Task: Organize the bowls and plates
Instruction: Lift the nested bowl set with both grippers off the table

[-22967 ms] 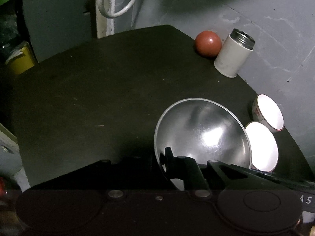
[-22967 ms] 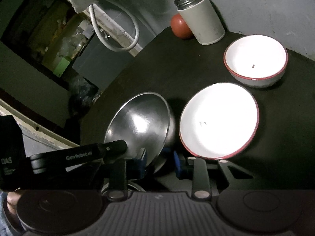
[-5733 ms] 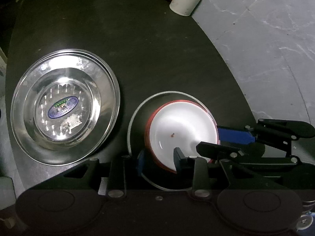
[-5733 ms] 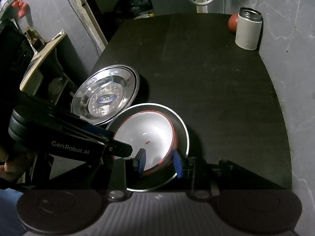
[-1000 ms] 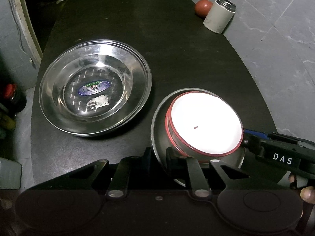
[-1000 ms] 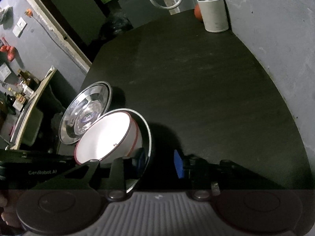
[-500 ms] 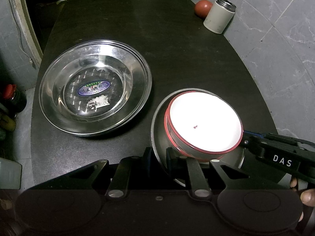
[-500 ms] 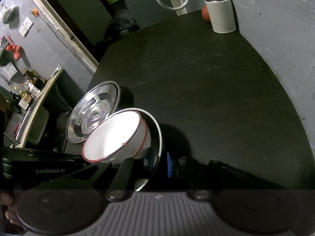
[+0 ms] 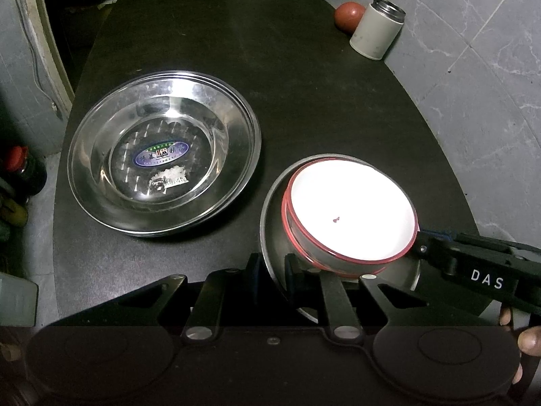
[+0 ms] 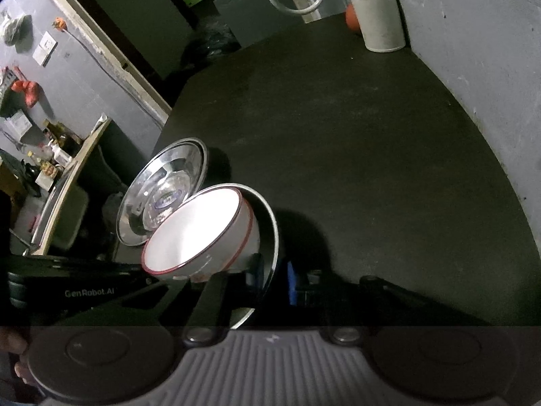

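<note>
Half a second ago the right gripper's blue pads were already pinched on the rim of the round steel bowl; now the same pinch is seen, and the bowl is tipped up a little more in the right wrist view. Long before, the bowls were spread out by the far wall; now they are stacked at the near end of the table.

The left gripper [image 9: 272, 267] is pressed together on the near rim of the shiny round steel bowl [image 9: 270, 237]. The right gripper [image 10: 275, 279] is pinched on the same rim at the other side. A fingertip [image 9: 527, 340] is seen at the right edge of the left wrist view.

Inside the steel bowl two white bowls with thin red rims [image 9: 350, 215] are nested, one in the other. The top one is smooth and glossy, and a tiny dark spot is seen in its middle.

Just beside the stack, to its left, a wide shiny steel plate [image 9: 164, 152] is laid flat on the dull black table [image 9: 304, 101]. A blue oval sticker [image 9: 161, 154] and a torn white label are stuck in its flat middle.

Far away, by the grey wall, a white can with a metal top [image 9: 375, 32] is stood upright. A round red ball [image 9: 348, 18] is seen touching it or just beside it.
</note>
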